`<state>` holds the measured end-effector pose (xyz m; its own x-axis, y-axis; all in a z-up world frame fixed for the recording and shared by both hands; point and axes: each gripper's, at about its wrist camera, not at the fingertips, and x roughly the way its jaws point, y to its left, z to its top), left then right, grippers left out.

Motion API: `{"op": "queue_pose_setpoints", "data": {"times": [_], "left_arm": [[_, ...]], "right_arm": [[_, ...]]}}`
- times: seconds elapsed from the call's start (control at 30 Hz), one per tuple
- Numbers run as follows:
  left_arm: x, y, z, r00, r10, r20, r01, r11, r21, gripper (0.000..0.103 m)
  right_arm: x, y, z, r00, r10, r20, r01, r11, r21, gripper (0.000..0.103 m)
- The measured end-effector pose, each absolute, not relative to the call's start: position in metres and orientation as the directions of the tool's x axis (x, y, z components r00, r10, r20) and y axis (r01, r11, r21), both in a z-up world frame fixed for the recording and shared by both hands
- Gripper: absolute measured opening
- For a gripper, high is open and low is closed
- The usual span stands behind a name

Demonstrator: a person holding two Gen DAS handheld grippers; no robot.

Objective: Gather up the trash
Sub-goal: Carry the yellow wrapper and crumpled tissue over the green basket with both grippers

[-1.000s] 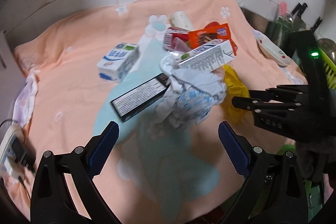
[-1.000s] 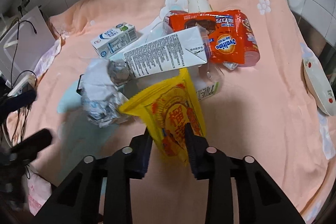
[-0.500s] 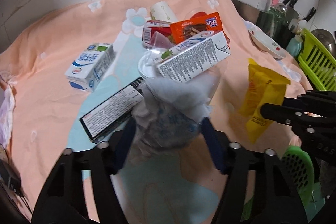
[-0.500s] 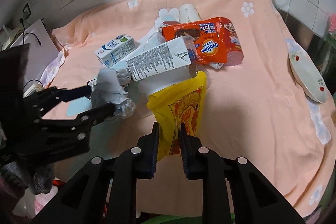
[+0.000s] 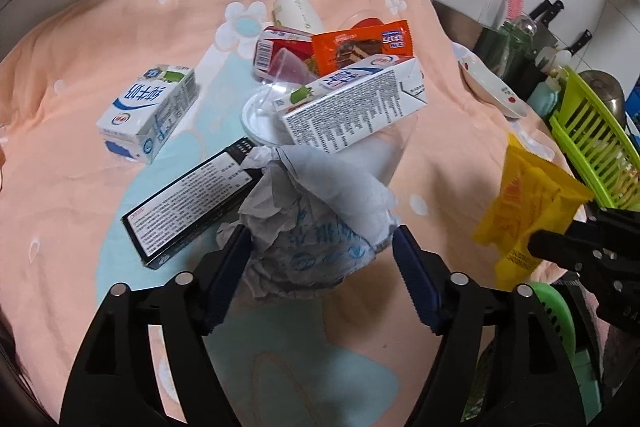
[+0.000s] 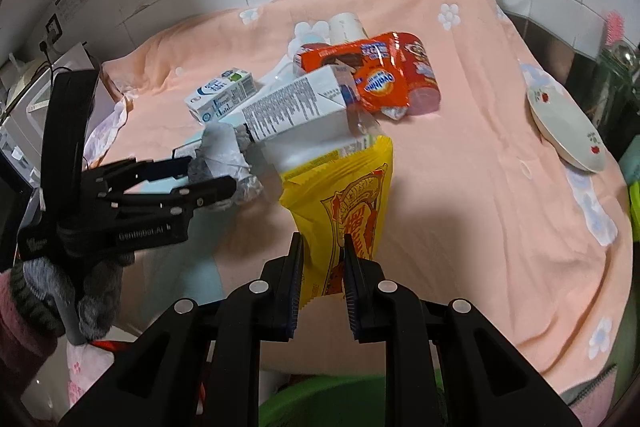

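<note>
Both fingers pinch trash: left (image 5: 320,251) crumpled wrapper (image 5: 316,223), right (image 6: 322,269) yellow packet (image 6: 344,203)

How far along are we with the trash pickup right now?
Nothing visibly binned yet. In hand: the right claw is shut on the yellow snack bag, lifted over the green bin; the left claw is clamped on the crumpled paper wad. Left on the pink blanket: two milk cartons, black box, orange wrapper, paper cup.
</note>
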<state>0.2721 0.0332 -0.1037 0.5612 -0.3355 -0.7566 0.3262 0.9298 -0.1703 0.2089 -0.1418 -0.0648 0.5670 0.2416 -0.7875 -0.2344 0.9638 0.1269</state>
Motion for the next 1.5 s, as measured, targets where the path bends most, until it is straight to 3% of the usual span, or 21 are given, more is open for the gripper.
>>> {"op": "queue_pose_setpoints", "data": {"times": [0.1,0.23,0.43,0.97,1.5], "left_arm": [[0.275,0.030,-0.106,0.564,-0.321,-0.761,0.327,0.933,-0.151,0.074],[0.276,0.031,-0.109,0.562,-0.311,-0.767,0.322,0.936,-0.143,0.055],[0.268,0.039,-0.106,0.575,-0.287,-0.766,0.291,0.947,-0.137,0.038],[0.165,0.041,-0.050,0.668,-0.289,-0.686,0.271,0.953,-0.137,0.035],[0.059,-0.012,-0.039,0.652,-0.363,-0.665,0.349,0.923,-0.162,0.035]], "right_arm": [[0.202,-0.148,-0.065,0.570,0.229,-0.789,-0.220,0.968,0.123,0.019],[0.195,-0.155,-0.064,0.575,0.218,-0.789,-0.205,0.971,0.119,0.019],[0.183,-0.159,-0.063,0.580,0.220,-0.784,-0.212,0.970,0.115,0.019],[0.125,-0.171,-0.051,0.589,0.270,-0.762,-0.281,0.952,0.120,0.019],[0.049,-0.216,-0.057,0.594,0.235,-0.770,-0.262,0.961,0.092,0.019]]}}
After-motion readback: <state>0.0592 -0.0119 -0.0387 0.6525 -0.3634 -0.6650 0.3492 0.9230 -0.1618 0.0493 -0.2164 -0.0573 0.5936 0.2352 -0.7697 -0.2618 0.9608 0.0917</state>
